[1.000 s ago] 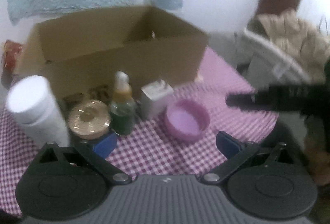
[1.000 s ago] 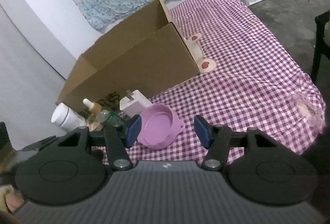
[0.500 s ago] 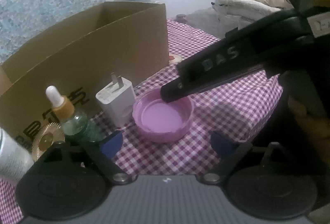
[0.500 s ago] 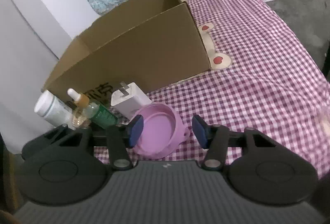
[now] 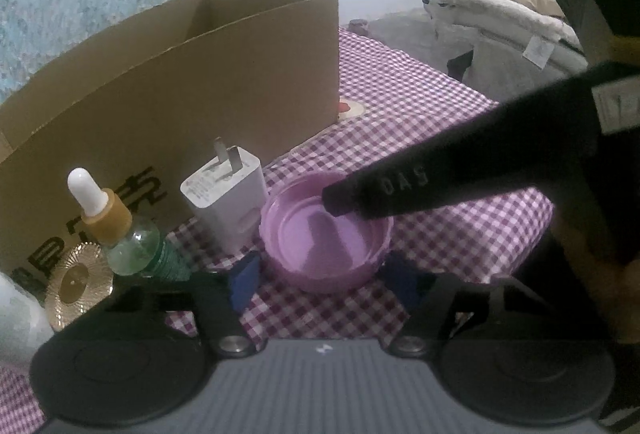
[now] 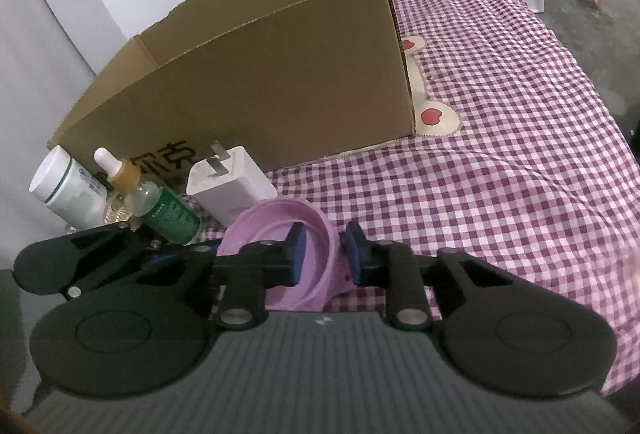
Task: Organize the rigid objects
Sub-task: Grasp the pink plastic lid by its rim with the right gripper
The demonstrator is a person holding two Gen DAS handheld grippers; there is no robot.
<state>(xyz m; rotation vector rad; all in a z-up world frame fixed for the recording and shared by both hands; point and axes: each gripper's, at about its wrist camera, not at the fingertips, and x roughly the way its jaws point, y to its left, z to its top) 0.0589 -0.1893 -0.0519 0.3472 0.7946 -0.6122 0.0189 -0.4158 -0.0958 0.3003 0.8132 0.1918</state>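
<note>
The shallow round lilac plastic lid lies hollow side up on the purple-and-white checked cloth, just before the white wall charger and the open brown cardboard box. A second ago both tools stood wider. Now the right gripper is closing, pinching the lid's rim; the left gripper is closing too, pads flanking the lid, contact uncertain. Pale coats lie heaped behind.

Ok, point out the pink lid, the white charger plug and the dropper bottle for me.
pink lid [image 5: 320, 234], left wrist view, on its inner floor.
white charger plug [image 6: 230, 190], right wrist view, on its white body.
dropper bottle [image 5: 108, 220], left wrist view, on its amber collar.
</note>
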